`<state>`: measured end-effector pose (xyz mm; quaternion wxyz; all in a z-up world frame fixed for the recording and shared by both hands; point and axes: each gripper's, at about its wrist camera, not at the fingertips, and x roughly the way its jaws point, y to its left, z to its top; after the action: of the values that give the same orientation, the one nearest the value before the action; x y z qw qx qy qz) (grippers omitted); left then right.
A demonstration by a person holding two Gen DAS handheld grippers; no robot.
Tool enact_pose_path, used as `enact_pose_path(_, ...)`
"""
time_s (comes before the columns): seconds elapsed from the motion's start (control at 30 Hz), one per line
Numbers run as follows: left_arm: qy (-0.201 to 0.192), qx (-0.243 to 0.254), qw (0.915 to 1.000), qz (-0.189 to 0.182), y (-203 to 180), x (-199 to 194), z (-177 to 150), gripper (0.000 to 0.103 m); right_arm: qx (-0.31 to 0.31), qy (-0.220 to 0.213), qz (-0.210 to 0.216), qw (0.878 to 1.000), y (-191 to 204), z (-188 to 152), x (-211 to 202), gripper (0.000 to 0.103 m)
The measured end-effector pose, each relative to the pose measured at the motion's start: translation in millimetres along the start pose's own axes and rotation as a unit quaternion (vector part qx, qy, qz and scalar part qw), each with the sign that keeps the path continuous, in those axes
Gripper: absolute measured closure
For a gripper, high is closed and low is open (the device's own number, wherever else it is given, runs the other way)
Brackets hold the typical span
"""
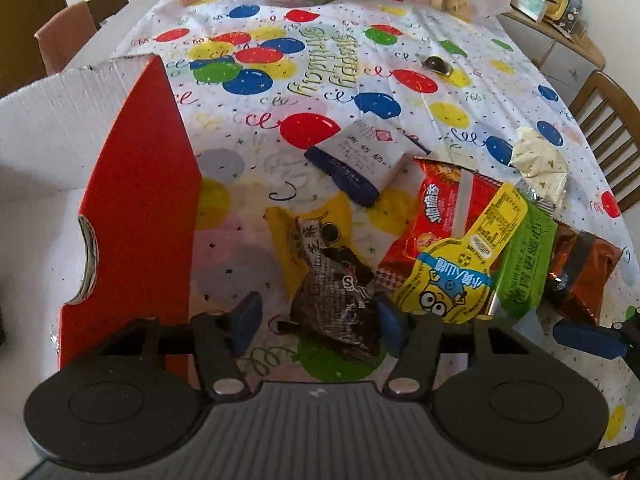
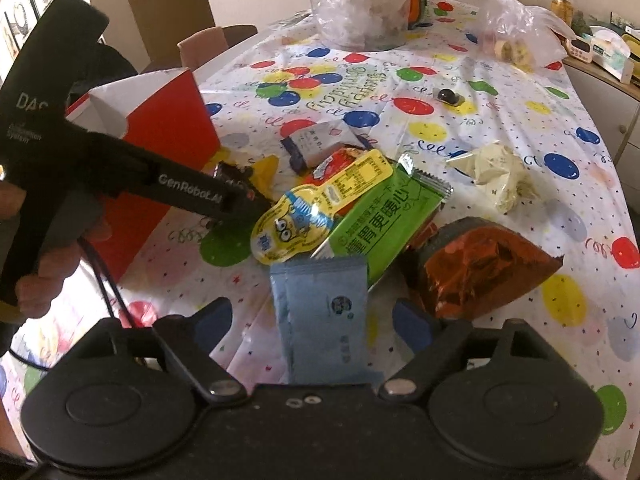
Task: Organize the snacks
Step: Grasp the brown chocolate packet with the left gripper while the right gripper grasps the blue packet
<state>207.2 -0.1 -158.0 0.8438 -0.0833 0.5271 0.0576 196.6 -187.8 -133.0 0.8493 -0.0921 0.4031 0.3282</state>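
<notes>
Snack packets lie in a loose pile on the balloon-print tablecloth (image 1: 360,60). My left gripper (image 1: 319,324) is open and straddles a dark crinkled packet (image 1: 336,292). Its right pad is at the packet's edge and its left pad stands clear. My right gripper (image 2: 314,320) is open around a light blue packet (image 2: 320,312), with a gap at each pad. Just beyond lie a yellow cartoon packet (image 2: 296,224), a green packet (image 2: 384,224) and an orange foil bag (image 2: 480,272). A red box with a white inside (image 1: 140,200) stands open at the left.
A white-and-navy packet (image 1: 360,160), a red packet (image 1: 444,208), a cream packet (image 1: 540,160) and a small dark round thing (image 1: 436,65) lie further out. Clear plastic bags (image 2: 360,12) fill the far end. Wooden chairs (image 1: 612,132) flank the table, and a sideboard (image 2: 600,92) is at the right.
</notes>
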Motion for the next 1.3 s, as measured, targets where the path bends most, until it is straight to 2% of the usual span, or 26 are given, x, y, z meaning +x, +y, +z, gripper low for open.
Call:
enact_pose_path(0.2, 0.003, 0.001, 1.0000, -0.005, 0, 3, -1, 0.059, -0.013, 0.027, -0.018, 0.999, 6, 7, 12, 0.026)
enact_pose_path(0.3, 0.000, 0.000, 1.0000, -0.004, 1, 1, -1, 0.061, -0.019, 0.040, -0.030, 0.999, 9, 9, 18, 0.032)
enact_pose_path(0.43, -0.002, -0.007, 1.0000, -0.007, 2, -2, -2, 0.062, -0.027, 0.050, -0.039, 0.998, 13, 9, 22, 0.048)
enact_pose_path(0.63, -0.004, -0.011, 0.9997, -0.020, 3, -14, -8, 0.067, -0.030, 0.051, -0.047, 0.997, 17, 9, 18, 0.058)
enact_pose_path(0.93, -0.014, -0.009, 0.9991, -0.038, 3, -49, -17, 0.068, 0.003, 0.041, -0.043, 0.998, 19, 3, -8, 0.061)
enact_pose_path(1.13, -0.024, -0.004, 0.9983, -0.052, 5, -83, -22, 0.068, 0.024, 0.021, -0.034, 0.999, 23, 4, -39, 0.061)
enact_pose_path(1.3, -0.035, -0.004, 0.9981, -0.050, 15, -111, -24, 0.068, 0.036, 0.001, -0.024, 0.999, 31, 12, -61, 0.061)
